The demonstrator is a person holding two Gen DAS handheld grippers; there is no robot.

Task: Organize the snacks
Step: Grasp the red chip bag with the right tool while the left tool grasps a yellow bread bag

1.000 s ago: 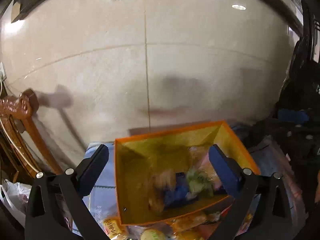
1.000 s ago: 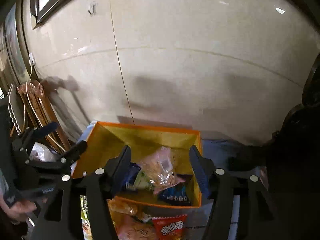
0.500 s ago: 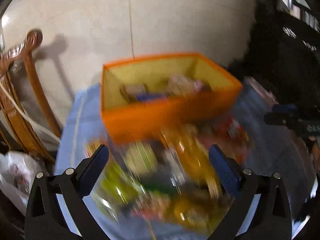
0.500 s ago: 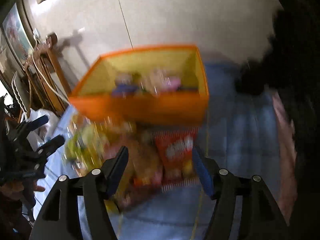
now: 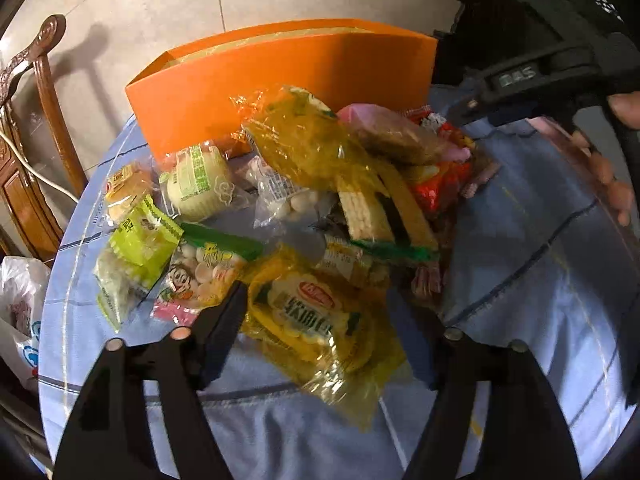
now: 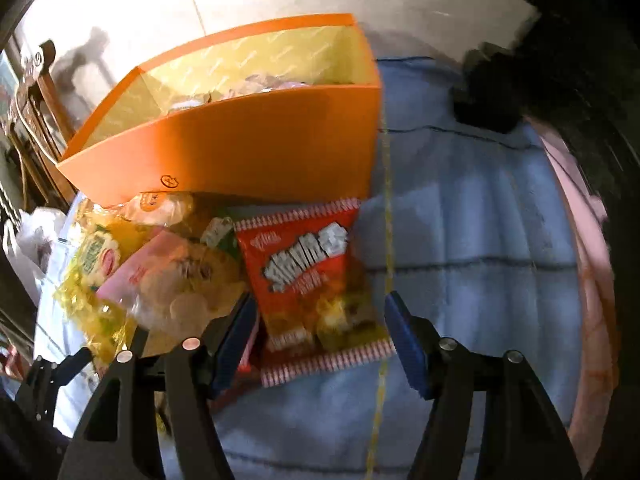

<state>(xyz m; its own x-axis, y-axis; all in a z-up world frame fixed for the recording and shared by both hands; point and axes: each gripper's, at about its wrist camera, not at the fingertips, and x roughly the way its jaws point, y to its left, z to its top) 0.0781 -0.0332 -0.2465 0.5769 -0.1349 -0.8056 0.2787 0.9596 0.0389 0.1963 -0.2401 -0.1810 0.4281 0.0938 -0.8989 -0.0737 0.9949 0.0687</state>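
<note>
left wrist: left gripper [image 5: 320,332] fingers gaping around yellow snack bag [image 5: 320,320], snack pile lying before orange box [image 5: 280,76], blue tabletop [image 5: 540,280] showing bare rightward | right wrist: right gripper [image 6: 324,336] fingers spreading beside red snack packet [image 6: 312,280], box wall just behind

This looks like a room in a home, probably a dining or living area. A round table [image 5: 540,280] covered with a light blue checked cloth stands close to a wall of large beige tiles [image 5: 168,12]. Beside the table there is a carved dark wooden chair [image 5: 48,92] with a scroll at its top, and a white cable [image 5: 28,164] hangs across it. A white plastic shopping bag [image 5: 16,304] lies low at the table's edge. Packaged snacks [image 5: 304,208] are heaped on the cloth before an orange cardboard box [image 5: 280,72].
</note>
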